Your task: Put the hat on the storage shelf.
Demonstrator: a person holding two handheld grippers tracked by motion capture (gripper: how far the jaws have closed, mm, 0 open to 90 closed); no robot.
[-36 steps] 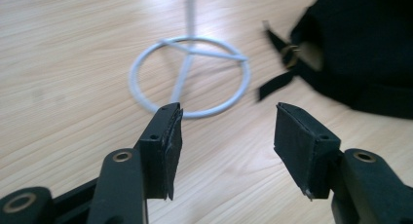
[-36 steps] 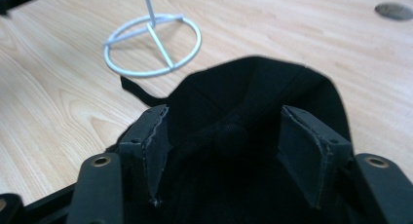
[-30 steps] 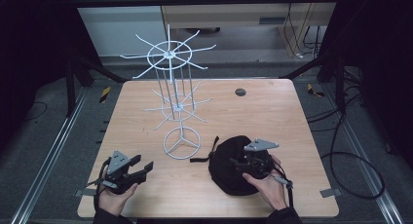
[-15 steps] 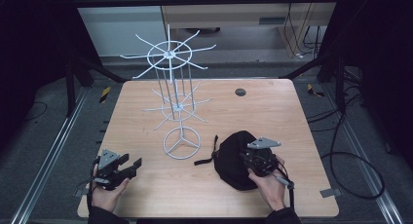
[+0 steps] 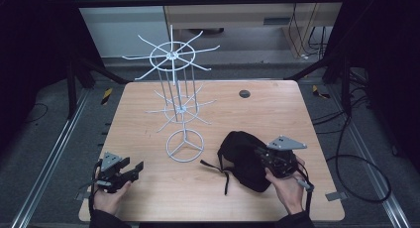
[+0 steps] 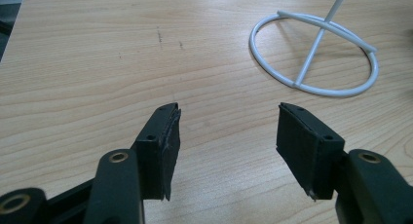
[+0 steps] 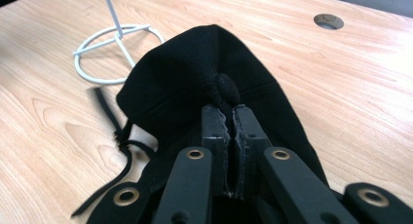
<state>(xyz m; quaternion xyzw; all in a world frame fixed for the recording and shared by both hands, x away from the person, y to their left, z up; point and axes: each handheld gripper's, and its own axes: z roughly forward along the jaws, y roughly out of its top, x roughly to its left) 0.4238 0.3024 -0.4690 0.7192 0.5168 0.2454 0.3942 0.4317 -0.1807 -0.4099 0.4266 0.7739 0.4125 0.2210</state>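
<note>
High view: the right hand-held gripper (image 5: 267, 161) pinches a black cap (image 5: 243, 159) lying on the table (image 5: 277, 109), right of the wire rack (image 5: 177, 96); hanging remains. Left gripper view: the left hand-held gripper (image 6: 226, 131) gapes, empty, rack base ahead. Right gripper view: jaws clamp cap fabric.

High view: above the person's side, facing forward and down over the whole worktop (image 5: 277, 109).
Left gripper view: close, low along its jaws.
Right gripper view: likewise.
Shared: white wire stand (image 5: 184, 144) base ring.
</note>
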